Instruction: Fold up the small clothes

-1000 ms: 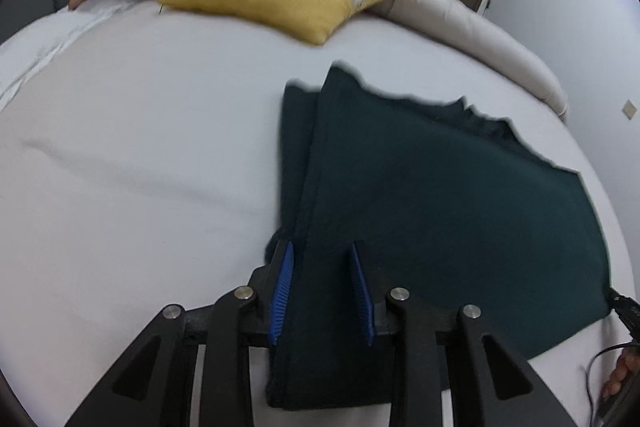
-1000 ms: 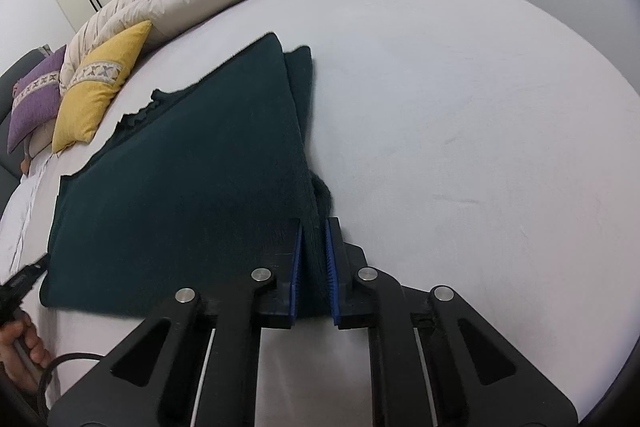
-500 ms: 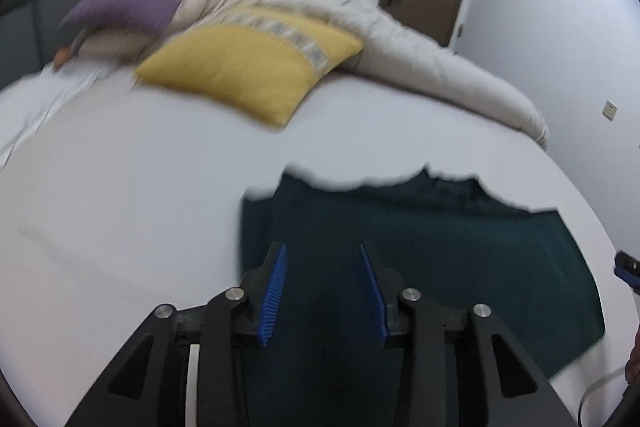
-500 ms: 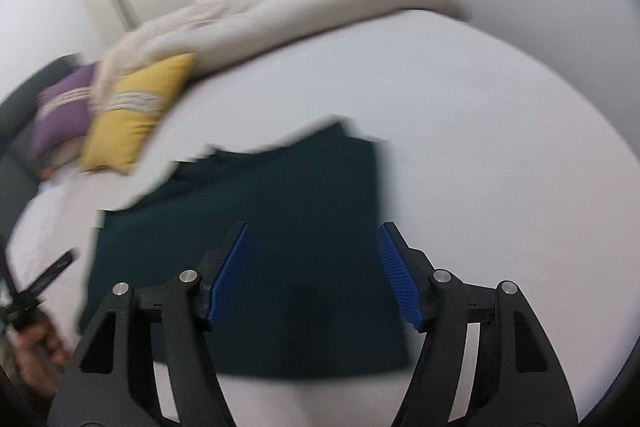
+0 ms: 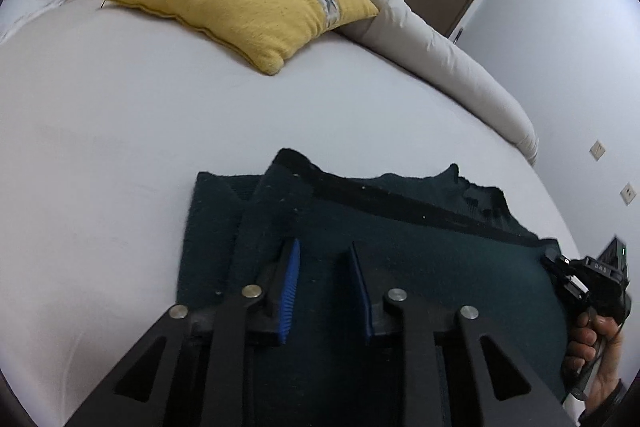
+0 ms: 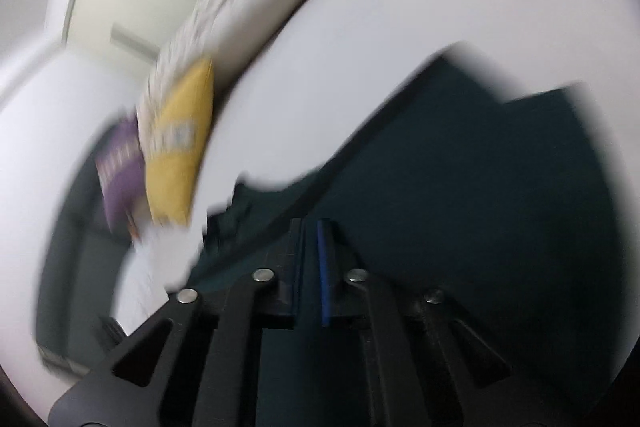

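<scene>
Left view: left gripper, partly open and empty, has dropped back low over the cloth on the bed — a regrasp, likely

Right view, blurred: right gripper has closed to a narrow gap — cloth ahead, grip unclear

Right wrist view smeared by motion blur

The dark green garment runs off at 5 o'clock; the pillows at 9 o'clock are smudges, their patterns unreadable.
</scene>
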Tool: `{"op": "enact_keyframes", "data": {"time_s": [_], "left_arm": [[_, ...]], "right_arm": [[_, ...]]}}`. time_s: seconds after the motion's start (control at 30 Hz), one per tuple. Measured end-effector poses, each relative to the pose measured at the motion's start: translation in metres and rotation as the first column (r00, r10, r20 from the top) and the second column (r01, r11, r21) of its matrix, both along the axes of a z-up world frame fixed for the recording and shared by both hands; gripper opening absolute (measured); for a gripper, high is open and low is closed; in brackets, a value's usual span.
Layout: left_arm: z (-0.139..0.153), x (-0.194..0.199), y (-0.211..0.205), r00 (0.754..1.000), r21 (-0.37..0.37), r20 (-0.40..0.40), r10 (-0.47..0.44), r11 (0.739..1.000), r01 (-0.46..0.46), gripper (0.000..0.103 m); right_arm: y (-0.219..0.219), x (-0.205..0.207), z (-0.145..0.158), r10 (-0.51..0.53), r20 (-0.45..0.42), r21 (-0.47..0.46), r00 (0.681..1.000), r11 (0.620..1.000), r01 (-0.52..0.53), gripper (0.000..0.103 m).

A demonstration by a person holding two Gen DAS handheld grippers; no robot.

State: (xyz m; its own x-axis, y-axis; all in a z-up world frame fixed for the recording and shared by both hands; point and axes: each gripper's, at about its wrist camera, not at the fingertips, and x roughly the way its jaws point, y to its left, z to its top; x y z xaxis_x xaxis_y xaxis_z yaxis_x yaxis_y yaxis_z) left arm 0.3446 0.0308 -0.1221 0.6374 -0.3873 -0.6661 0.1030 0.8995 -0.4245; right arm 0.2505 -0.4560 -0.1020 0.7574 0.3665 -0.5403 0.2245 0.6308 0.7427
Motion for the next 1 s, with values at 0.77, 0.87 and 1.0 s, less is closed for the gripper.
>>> {"op": "enact_keyframes", "data": {"time_s": [0.77,0.87,1.0], "left_arm": [[0.029,-0.126,0.089,0.984,-0.076,-0.108,0.145,0.985,-0.154,0.061],[0.019,-0.121,0.089,0.98,-0.179,-0.167,0.112,0.974,-0.142,0.065],[0.006,-0.098,0.065,0.976,-0.205,-0.212,0.051,0.974,-0.096,0.065]], "right_arm": [[0.073,-0.127,0.046,0.026,-0.015,-0.259,1.0,0.966,-0.03,0.075],[0.085,-0.141,0.066,0.089,0.045,-0.226,0.995,0.971,-0.077,0.075],[0.105,-0.135,0.066,0.14,0.06,-0.113,0.988,0.985,-0.133,0.075]]}}
